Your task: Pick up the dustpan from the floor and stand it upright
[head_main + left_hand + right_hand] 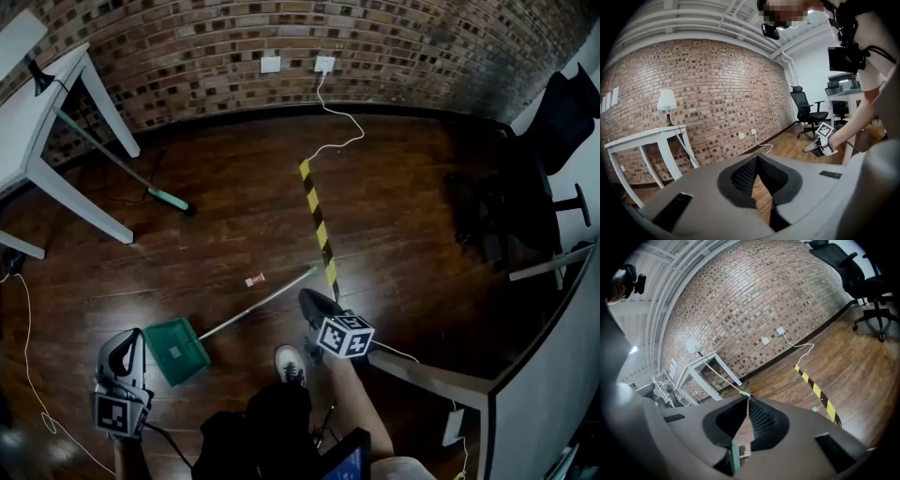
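The green dustpan (176, 350) lies flat on the wooden floor, and its long metal handle (258, 303) runs up and to the right. My left gripper (122, 349) hovers just left of the pan, its jaws shut and empty. My right gripper (312, 305) hangs above the far end of the handle, also with its tips together and nothing between them. In the right gripper view a green piece with a metal rod (736, 456) shows low between the jaws. In the left gripper view my right gripper (812, 150) appears over the floor, held by a hand.
A broom (169, 199) leans against the white table (56, 183) at the back left. A yellow-black tape strip (317, 223) and a white cable (339, 117) cross the floor. A small red scrap (254, 279) lies near the handle. Office chairs (553, 122) and a desk edge (441, 375) stand on the right.
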Available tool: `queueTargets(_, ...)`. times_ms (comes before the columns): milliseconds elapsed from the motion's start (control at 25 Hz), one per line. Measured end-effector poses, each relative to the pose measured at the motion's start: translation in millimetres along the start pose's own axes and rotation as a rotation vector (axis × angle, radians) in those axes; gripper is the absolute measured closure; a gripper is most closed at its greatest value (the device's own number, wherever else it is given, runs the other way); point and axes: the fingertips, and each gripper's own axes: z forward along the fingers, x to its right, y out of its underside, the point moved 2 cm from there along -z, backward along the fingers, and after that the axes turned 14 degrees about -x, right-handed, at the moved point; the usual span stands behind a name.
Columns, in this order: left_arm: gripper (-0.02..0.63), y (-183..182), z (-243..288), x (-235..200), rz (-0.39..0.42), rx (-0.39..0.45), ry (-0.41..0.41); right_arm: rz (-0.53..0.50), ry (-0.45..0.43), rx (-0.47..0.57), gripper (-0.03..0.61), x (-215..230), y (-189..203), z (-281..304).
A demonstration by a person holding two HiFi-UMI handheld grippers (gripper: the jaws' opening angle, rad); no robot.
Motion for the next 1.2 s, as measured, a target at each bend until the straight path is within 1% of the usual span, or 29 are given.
queueTargets(80, 0.611, 21, 20, 7, -0.028, -0.001, 0.017, 0.013, 0.005, 0.002, 0.555, 25, 16, 21)
queueTargets(160, 0.611, 44, 38, 14, -0.022, -0.015, 0.027, 0.020, 0.019, 0.004, 0.535, 52, 30, 41)
queueTargets(240, 0.611, 66, 56, 19, -0.009, -0.016, 0.031, 0.023, 0.043, 0.004, 0.534, 79, 43, 63)
queueTargets(320, 0.611, 85, 73, 24, -0.011, -0.004, 0.035, 0.045, 0.053, 0.009, 0.505, 105, 55, 84)
queueTargets(400, 0.611, 103, 91, 27, -0.012, 0.004, 0.036, 0.082, 0.044, 0.016, 0.446, 128, 69, 106)
queueTargets(440, 0.611, 112, 99, 28, -0.008, 0.007, 0.035, 0.102, 0.038, 0.017, 0.428, 138, 75, 117)
queueTargets(520, 0.610, 128, 113, 33, 0.001, 0.007, 0.033, 0.145, 0.039, 0.020, 0.425, 161, 90, 134)
queueTargets(560, 0.611, 134, 119, 35, 0.002, 0.008, 0.032, 0.172, 0.044, 0.022, 0.412, 172, 97, 142)
queueTargets(720, 0.610, 154, 129, 35, 0.026, 0.031, 0.019, 0.275, 0.052, 0.022, 0.379, 208, 127, 169)
queueTargets(800, 0.611, 163, 132, 33, 0.036, 0.037, 0.009, 0.340, 0.046, 0.051, 0.369, 225, 134, 179)
queueTargets(880, 0.611, 171, 132, 31, 0.025, 0.037, -0.002, 0.402, 0.048, 0.071, 0.365, 242, 139, 187)
queueTargets(960, 0.609, 178, 128, 26, 0.024, 0.029, -0.019, 0.436, 0.053, 0.047, 0.344, 252, 147, 202)
queueTargets(1040, 0.609, 182, 124, 24, 0.030, 0.022, -0.035, 0.460, 0.055, 0.020, 0.344, 258, 155, 214)
queueTargets(1200, 0.609, 186, 120, 23, 0.031, 0.030, -0.046, 0.495, 0.025, 0.026, 0.344, 262, 159, 226)
